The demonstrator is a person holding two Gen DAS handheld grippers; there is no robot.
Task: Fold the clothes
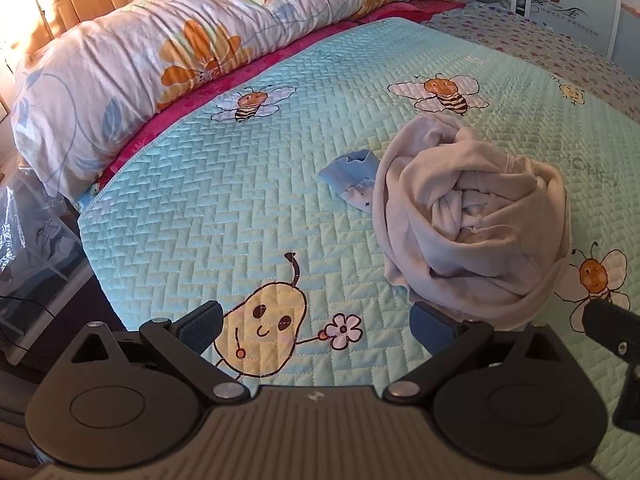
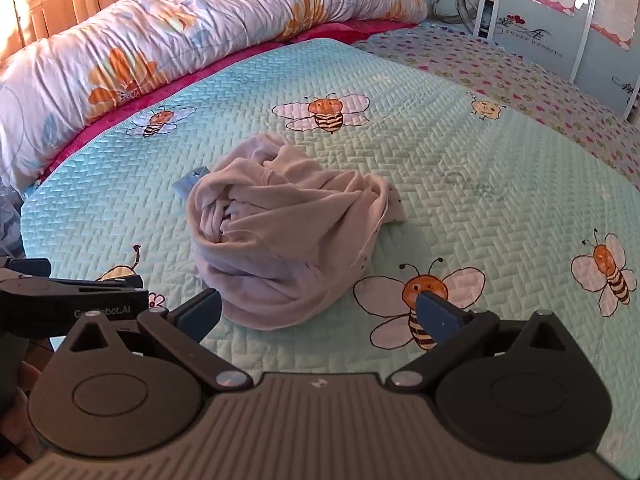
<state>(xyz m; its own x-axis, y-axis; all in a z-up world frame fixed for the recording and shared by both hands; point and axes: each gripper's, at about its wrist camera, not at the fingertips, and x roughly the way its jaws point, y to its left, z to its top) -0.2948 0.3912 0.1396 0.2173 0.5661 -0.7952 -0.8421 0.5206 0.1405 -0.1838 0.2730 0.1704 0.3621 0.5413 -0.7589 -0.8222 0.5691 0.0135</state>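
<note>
Count on the bed (image 2: 500,168) — one crumpled pale garment (image 2: 280,236), one small blue-trimmed piece (image 1: 352,178) partly under it, one rolled floral duvet (image 2: 180,36). Printed bees on the quilt — four in the right wrist view. Grippers: two, left (image 1: 316,326) and right (image 2: 318,314).

A pale beige garment (image 1: 472,216) is seen crumpled into a loose, twisted heap on the light green quilted bed cover (image 1: 248,216). Its folds are wound around a hollow in the middle, where tighter creases are gathered. No part of it is spread flat. A small light blue piece of clothing (image 1: 352,172) is partly tucked under the heap's far left edge, with only a corner left showing. From the right wrist view, the heap (image 2: 280,236) is shown near the middle of the cover.
</note>
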